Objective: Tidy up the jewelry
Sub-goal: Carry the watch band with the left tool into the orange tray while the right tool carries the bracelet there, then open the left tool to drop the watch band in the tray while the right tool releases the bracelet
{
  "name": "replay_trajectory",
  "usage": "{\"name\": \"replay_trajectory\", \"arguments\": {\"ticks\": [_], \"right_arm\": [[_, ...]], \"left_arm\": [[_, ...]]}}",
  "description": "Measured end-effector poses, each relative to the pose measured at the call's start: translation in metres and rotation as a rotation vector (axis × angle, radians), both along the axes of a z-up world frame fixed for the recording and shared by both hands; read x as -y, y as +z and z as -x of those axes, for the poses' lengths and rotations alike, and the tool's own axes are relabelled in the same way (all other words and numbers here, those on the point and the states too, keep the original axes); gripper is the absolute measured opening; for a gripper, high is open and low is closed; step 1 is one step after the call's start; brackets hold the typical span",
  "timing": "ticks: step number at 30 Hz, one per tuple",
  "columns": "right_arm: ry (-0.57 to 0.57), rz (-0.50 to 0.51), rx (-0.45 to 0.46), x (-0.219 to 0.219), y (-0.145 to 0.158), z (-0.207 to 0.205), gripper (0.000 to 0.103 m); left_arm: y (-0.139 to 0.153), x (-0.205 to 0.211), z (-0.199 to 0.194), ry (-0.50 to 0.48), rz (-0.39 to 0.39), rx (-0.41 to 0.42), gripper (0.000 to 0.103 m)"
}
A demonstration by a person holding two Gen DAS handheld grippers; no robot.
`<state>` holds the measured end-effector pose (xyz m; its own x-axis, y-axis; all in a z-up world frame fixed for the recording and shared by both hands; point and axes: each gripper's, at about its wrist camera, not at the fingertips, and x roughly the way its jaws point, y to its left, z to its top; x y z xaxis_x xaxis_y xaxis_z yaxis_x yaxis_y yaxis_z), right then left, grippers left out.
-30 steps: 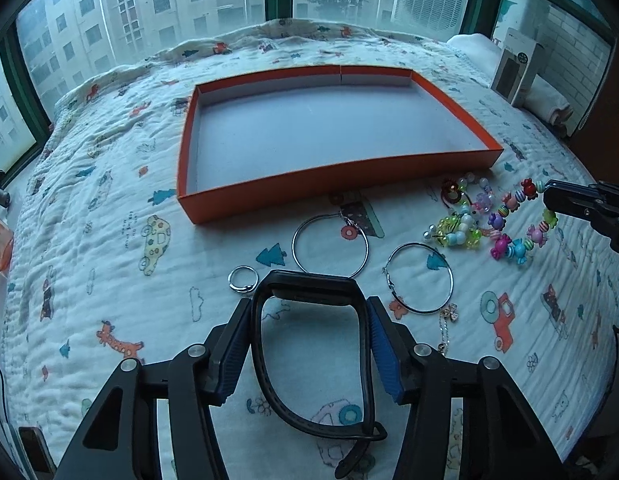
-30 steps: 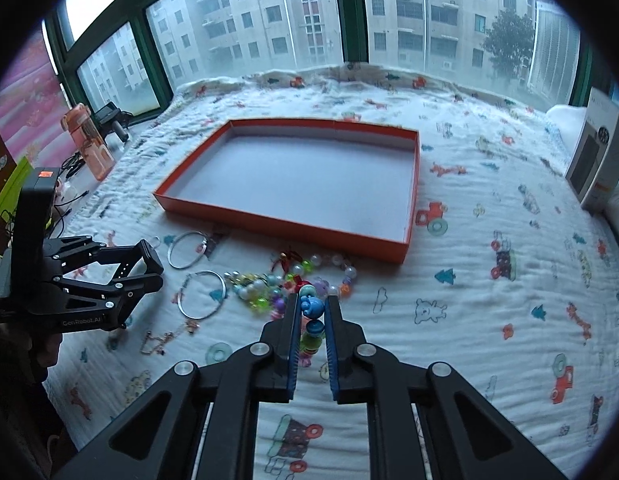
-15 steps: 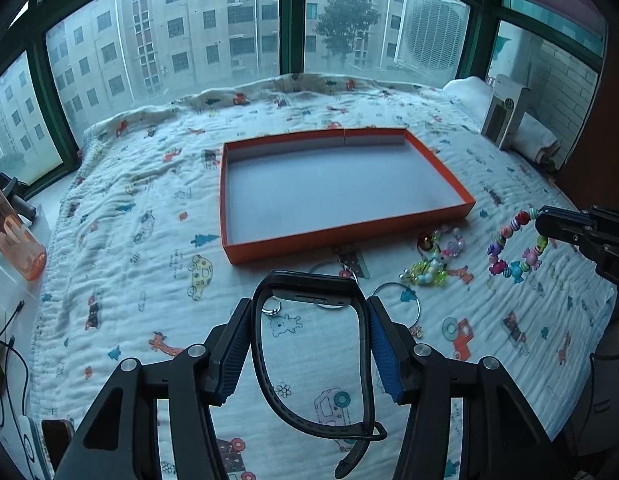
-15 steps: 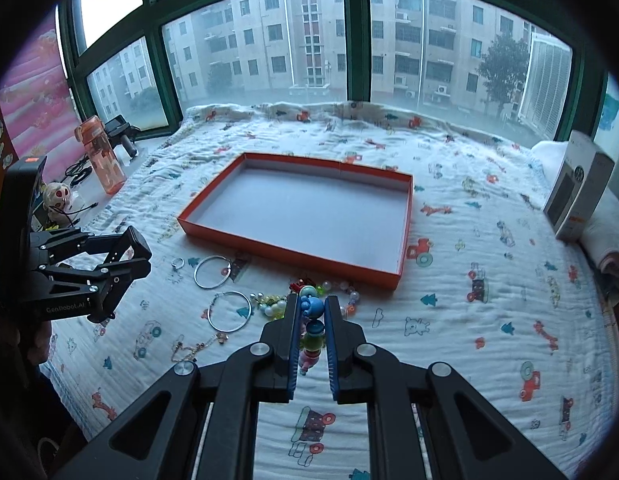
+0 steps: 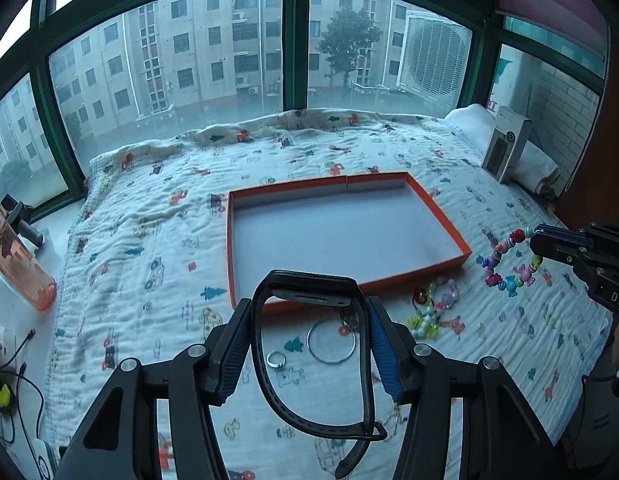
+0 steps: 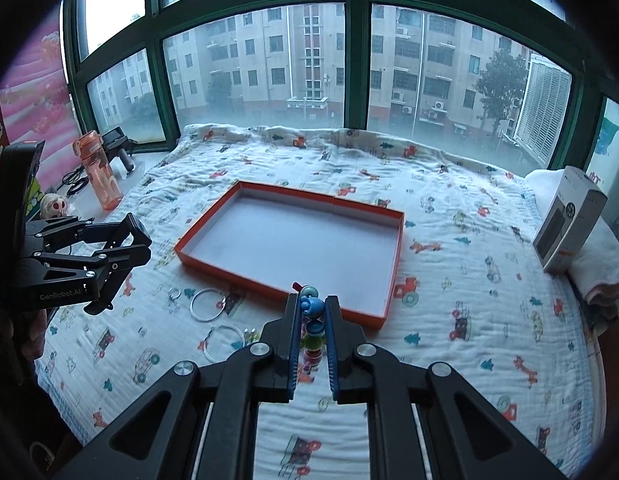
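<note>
The black watch band (image 5: 309, 364) between the left fingers (image 5: 383, 354) hides part of the hoop earring (image 5: 330, 342) beyond it. The right fingers (image 6: 294, 340) cover most of the bead bracelet (image 6: 311, 320) pinched between them. The small ring (image 6: 174, 293) is too small to make out.

Rings (image 5: 330, 339) and beads (image 5: 429, 312) lie on the blanket (image 5: 149, 240) before the tray (image 5: 437, 208).

The orange tray (image 6: 393, 268) lies empty and open from above, reachable over its low walls. Hoops (image 6: 207, 305), a ring (image 5: 276, 358) and beads (image 5: 427, 322) clutter the blanket (image 6: 469, 320) just near it; right and far, bare blanket is left.
</note>
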<state>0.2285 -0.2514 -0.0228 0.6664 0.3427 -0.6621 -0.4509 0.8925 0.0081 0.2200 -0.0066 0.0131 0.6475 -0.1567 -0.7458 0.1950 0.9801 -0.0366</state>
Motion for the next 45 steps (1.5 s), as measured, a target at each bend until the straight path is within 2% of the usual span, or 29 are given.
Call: {"name": "replay_trajectory", "arguments": {"ticks": [10,23,34,45], "right_arm": [[-0.019,-0.006,0.015,-0.004,0.003,-0.043,0.014],[-0.027,-0.033,-0.06,-0.019,-0.029,-0.088,0.014],[-0.034,-0.029,-0.133,-0.026,-0.063,-0.11,0.014],[-0.082,0.032,-0.164,-0.016,-0.085,-0.121,0.014]], "left_arm": [[0.003,0.002,-0.06,0.015,-0.013,0.008,0.059],[-0.037,-0.012,-0.144,0.042,-0.006,-0.062,0.059],[-0.078,-0.02,-0.184,0.057,0.029,-0.129,0.059],[-0.109,-0.006,-0.198,0.041,-0.033,-0.163,0.062]]}}
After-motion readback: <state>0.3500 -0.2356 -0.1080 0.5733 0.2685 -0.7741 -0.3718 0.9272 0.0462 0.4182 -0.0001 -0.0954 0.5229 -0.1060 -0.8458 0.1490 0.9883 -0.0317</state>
